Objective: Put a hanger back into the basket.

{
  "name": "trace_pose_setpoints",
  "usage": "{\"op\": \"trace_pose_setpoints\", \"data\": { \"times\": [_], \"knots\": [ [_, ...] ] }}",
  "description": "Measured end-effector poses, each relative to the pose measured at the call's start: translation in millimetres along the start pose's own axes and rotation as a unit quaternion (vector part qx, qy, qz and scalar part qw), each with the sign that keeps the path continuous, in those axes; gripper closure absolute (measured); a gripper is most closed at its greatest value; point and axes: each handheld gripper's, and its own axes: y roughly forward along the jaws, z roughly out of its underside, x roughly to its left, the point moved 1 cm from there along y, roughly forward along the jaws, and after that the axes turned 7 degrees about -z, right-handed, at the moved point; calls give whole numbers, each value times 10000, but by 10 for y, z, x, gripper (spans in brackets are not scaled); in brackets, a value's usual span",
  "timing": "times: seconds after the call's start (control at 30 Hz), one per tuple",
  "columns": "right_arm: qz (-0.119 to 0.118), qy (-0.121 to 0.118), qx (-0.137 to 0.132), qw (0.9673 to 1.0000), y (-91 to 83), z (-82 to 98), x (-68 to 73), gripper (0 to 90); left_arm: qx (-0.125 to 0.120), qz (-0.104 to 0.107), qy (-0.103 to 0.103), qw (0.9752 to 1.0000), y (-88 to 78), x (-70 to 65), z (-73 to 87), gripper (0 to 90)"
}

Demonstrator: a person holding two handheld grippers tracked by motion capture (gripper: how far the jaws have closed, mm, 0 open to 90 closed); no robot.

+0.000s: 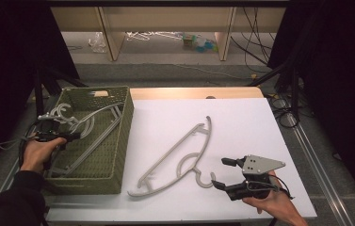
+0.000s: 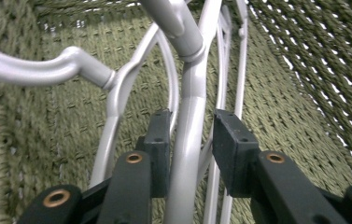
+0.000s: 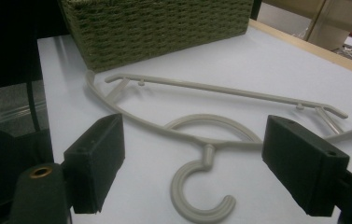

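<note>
My left gripper [image 2: 186,140] is down inside the green woven basket [image 1: 124,136], which sits at the left edge of the worktop [image 1: 241,117] and reaches to its near edge. In the left gripper view its jaws stand narrow on either side of the bar of a silver metal hanger [image 2: 190,126]; the bar runs between the pads, but there is a sliver of gap on each side, so I am not squeezing it. Other hangers of the same kind lie beside and under it on the basket floor, and one hook crosses over the top of the bar. My right gripper [image 1: 224,173] hovers near the near right corner of the worktop, jaws spread wide with nothing between the pads. Just ahead of it lies a beige plastic hanger [image 1: 175,157], flat on the white sheet, well clear of the basket's right wall, with its hook [image 3: 199,193] turned toward the gripper and resting between the open jaws' line of sight in the right gripper view.
</note>
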Motion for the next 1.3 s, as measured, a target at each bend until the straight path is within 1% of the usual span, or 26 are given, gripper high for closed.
{"op": "trace_pose_setpoints", "data": {
  "times": [0.1,0.13,0.17,0.23,0.27,0.3,0.33,0.4,0.47,0.5,0.53,0.6,0.67,0.7,0.73,0.8,0.83,0.9,0.97,1.1,1.13,1.17,1.2,1.23,1.27,1.3],
  "knots": [
    [22,-1,-82,10000,11,0,0,222,61,-259,-74,9996,-3,-2,3,637],
    [21,0,-80,10000,10,2,0,222,90,-327,-20,9994,-19,15,2,611],
    [8,4,-62,10000,7,3,-1,223,-5,-413,109,9991,-33,30,-9,581],
    [4,14,-18,10000,-2,6,-3,222,-177,-481,137,9986,-62,62,-20,531],
    [9,26,-16,10000,0,6,-5,222,-265,-451,382,9979,-72,102,-38,511],
    [15,27,-16,10000,2,7,-7,222,-341,-561,163,9977,-101,85,-36,494],
    [14,32,-7,10000,5,8,-7,222,-374,-590,119,9975,-123,78,-39,478],
    [-19,10,5,10000,13,9,-5,223,-525,-631,-98,9966,-209,13,-54,461],
    [-22,14,9,10000,7,4,1,223,-665,-570,-141,9961,-290,-56,-73,448],
    [40,22,76,10000,-7,0,1,223,-764,-535,-179,9955,-357,-121,-84,434],
    [8,31,-11,10000,6,4,-3,222,-828,-521,-221,9950,-399,-169,-90,419],
    [14,37,-7,10000,6,9,-5,222,-1021,-471,-203,9935,-521,-300,-114,400],
    [58,25,-56,10000,20,15,-7,222,-1125,-459,-48,9926,-604,-421,-136,361],
    [16,22,7,10000,10,12,-9,223,-1160,-433,11,9923,-634,-465,-142,341],
    [21,16,4,10000,10,12,-9,223,-1279,-335,32,9912,-690,-559,-152,333],
    [19,22,-3,10000,9,14,-10,222,-1371,-229,54,9903,-742,-655,-159,302],
    [35,31,-25,10000,13,17,-11,222,-1453,-136,80,9893,-785,-741,-158,288],
    [28,38,10,10000,8,26,-20,221,-1592,15,197,9871,-835,-866,-155,283],
    [43,75,25,10000,9,34,-23,219,-1710,180,342,9845,-905,-1044,-150,275],
    [39,69,-8,10000,12,37,-29,213,-1815,405,623,9806,-983,-1363,-140,257],
    [70,74,-35,9999,14,37,-27,210,-1838,560,647,9792,-991,-1470,-128,257],
    [80,80,-53,9999,13,38,-27,208,-1848,773,596,9779,-994,-1551,-115,256],
    [80,85,-59,9999,13,39,-27,206,-1917,950,627,9748,-985,-1597,-114,252],
    [84,104,-61,9999,15,41,-27,204,-1866,1040,735,9742,-989,-1649,-107,248],
    [64,109,-16,9999,9,44,-30,197,-1883,1027,802,9734,-982,-1757,-80,239],
    [87,103,-1,9999,10,51,-29,187,-1904,1063,850,9722,-972,-1807,-70,220]
  ]
}}
